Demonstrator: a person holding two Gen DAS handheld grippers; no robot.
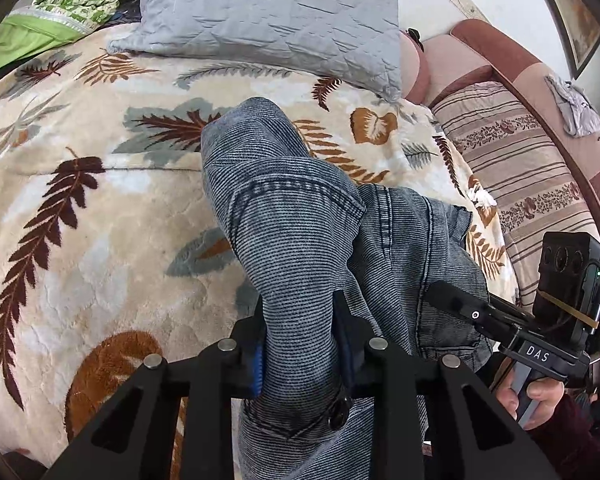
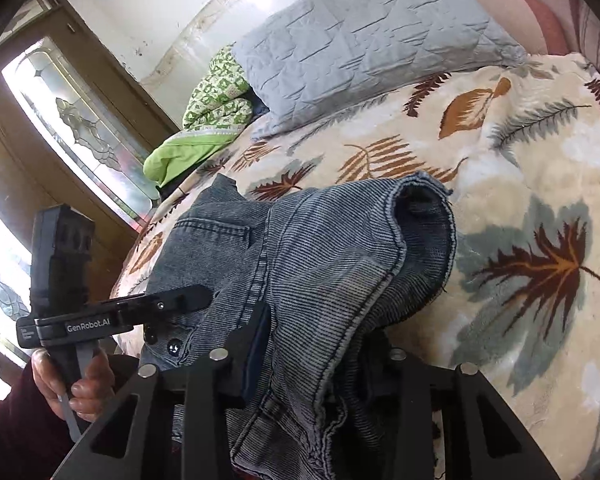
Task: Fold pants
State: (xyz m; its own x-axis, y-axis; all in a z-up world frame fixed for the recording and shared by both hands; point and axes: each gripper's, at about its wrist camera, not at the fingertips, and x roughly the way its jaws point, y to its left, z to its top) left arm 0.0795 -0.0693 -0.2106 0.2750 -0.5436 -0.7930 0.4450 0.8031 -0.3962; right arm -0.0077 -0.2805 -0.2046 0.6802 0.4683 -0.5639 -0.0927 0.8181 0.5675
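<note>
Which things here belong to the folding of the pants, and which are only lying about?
Belong to the job:
- denim pants
- left tongs, shut on the pants
- right tongs, shut on the pants
- leaf-print blanket, the surface under the pants

Only lying about:
- grey quilted pillow
- green patterned quilt
- striped sofa

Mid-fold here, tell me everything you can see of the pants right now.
The pants are washed blue-grey denim with a fine ribbed weave, heavy seams, a pocket and a dark metal button near the waist. They are bunched, not flat, draped over the leaf-print blanket. The left gripper and the right gripper are each shut on a thick fold of them. One hemmed leg opening gapes toward the grey pillow.
</note>
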